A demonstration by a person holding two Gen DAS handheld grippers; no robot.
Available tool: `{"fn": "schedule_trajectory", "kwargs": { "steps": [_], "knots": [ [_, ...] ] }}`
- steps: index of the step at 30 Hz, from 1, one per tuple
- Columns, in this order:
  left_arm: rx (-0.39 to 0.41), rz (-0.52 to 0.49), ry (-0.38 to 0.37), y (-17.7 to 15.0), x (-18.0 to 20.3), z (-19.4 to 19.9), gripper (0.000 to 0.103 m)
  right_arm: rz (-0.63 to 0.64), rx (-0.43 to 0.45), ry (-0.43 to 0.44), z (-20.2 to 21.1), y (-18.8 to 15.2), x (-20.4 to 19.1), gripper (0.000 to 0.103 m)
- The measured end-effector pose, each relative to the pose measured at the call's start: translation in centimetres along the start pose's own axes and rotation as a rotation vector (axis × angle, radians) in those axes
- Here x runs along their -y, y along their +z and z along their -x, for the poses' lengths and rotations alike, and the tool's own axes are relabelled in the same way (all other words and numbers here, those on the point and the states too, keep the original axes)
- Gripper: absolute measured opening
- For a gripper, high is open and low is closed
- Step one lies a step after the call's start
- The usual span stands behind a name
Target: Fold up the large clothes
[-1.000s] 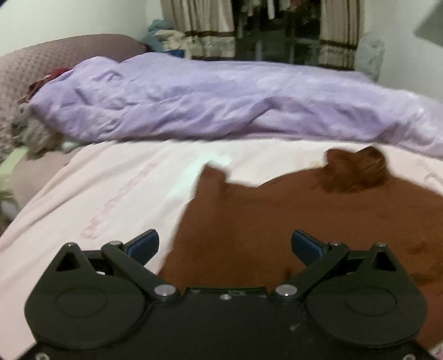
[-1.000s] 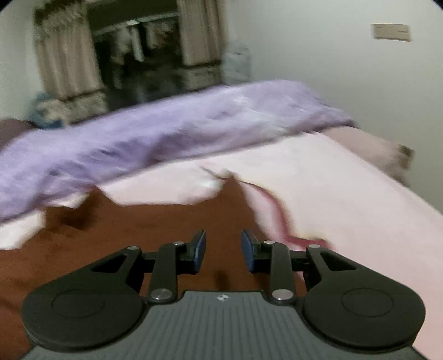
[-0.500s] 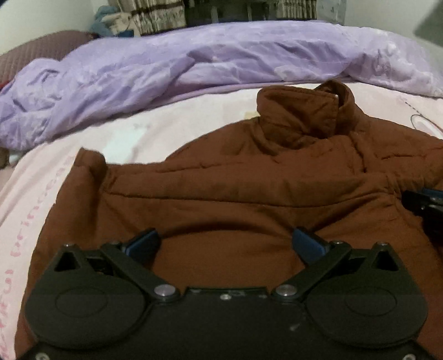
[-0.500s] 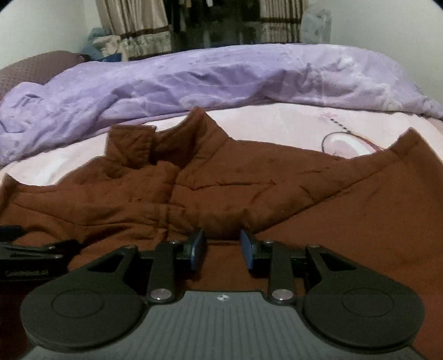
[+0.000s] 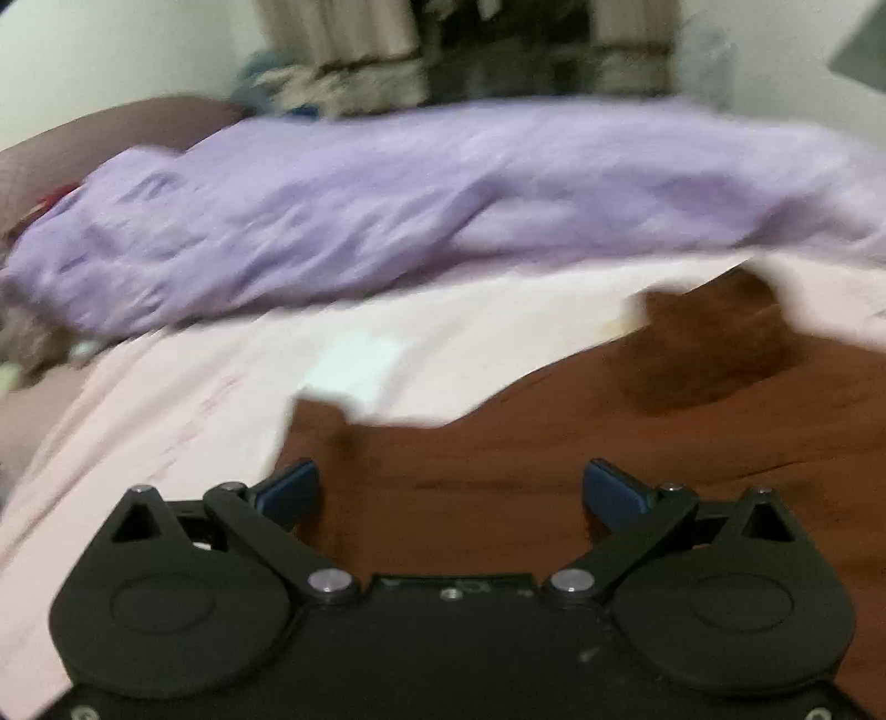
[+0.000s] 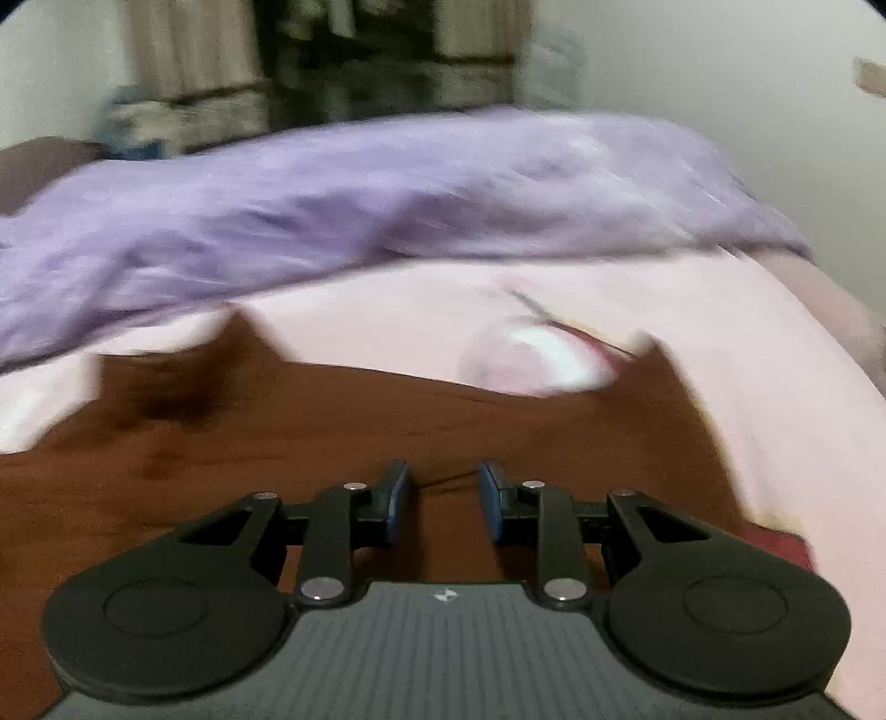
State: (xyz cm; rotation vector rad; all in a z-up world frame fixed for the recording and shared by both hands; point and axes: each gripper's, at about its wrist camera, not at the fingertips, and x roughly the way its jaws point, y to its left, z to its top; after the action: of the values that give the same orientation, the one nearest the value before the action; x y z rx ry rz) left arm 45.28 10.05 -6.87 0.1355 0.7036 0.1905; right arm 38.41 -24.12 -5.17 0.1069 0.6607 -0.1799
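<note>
A brown quilted jacket (image 5: 637,437) lies spread on the pink bed sheet (image 5: 183,399), its collar (image 5: 703,343) toward the far side. It also shows in the right wrist view (image 6: 332,437). My left gripper (image 5: 451,490) is wide open and empty, above the jacket's left part. My right gripper (image 6: 443,490) has its jaws narrowly apart with nothing between them, above the jacket's right part. Both views are blurred by motion.
A crumpled purple duvet (image 5: 415,205) lies across the far side of the bed and shows in the right wrist view (image 6: 360,205). Curtains and a dark wardrobe (image 5: 526,50) stand behind. A brown pillow (image 5: 83,144) is at the far left.
Both grippers have pulled back and up from the jacket. The view now takes in more of the bed and duvet. The jaw openings are unchanged.
</note>
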Motion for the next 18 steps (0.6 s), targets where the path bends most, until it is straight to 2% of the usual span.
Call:
{"fn": "schedule_trajectory", "kwargs": {
  "steps": [1,2,3,5,8,10,12,16,18],
  "knots": [
    [-0.041,-0.026,0.034,-0.7,-0.1,-1.7,0.103,-0.012,-0.02,-0.012,-1.2,-0.3,1.1,0.029],
    [-0.064,-0.025,0.0,-1.5,-0.4,-3.1,0.103,-0.03,-0.035,0.012,-2.2,-0.8,2.1,0.029],
    [-0.048,0.021,-0.03,-1.8,-1.1,-3.3,0.103,-0.047,-0.029,0.051,-2.8,-1.1,2.8,0.029],
    [-0.051,0.051,-0.053,-1.5,-1.9,-3.0,0.103,-0.042,-0.022,0.062,-2.5,-1.1,3.0,0.029],
    [-0.036,0.02,-0.007,-0.6,-1.9,-1.9,0.103,0.009,-0.007,0.038,-1.2,-0.4,2.4,0.029],
    [-0.015,-0.014,0.055,0.0,-2.0,-1.1,0.103,0.003,0.026,0.016,-0.5,0.5,3.0,0.029],
    [0.007,-0.016,0.085,0.5,-2.7,-0.9,0.103,-0.018,0.038,-0.011,-0.6,1.2,4.0,0.029],
    [-0.02,0.012,0.132,1.1,-4.9,-3.3,0.103,-0.066,0.006,-0.039,-3.2,1.6,6.4,0.029],
    [-0.055,0.031,0.12,0.6,-5.5,-5.2,0.103,-0.056,-0.018,-0.056,-4.8,0.9,6.7,0.029]
  ]
}}
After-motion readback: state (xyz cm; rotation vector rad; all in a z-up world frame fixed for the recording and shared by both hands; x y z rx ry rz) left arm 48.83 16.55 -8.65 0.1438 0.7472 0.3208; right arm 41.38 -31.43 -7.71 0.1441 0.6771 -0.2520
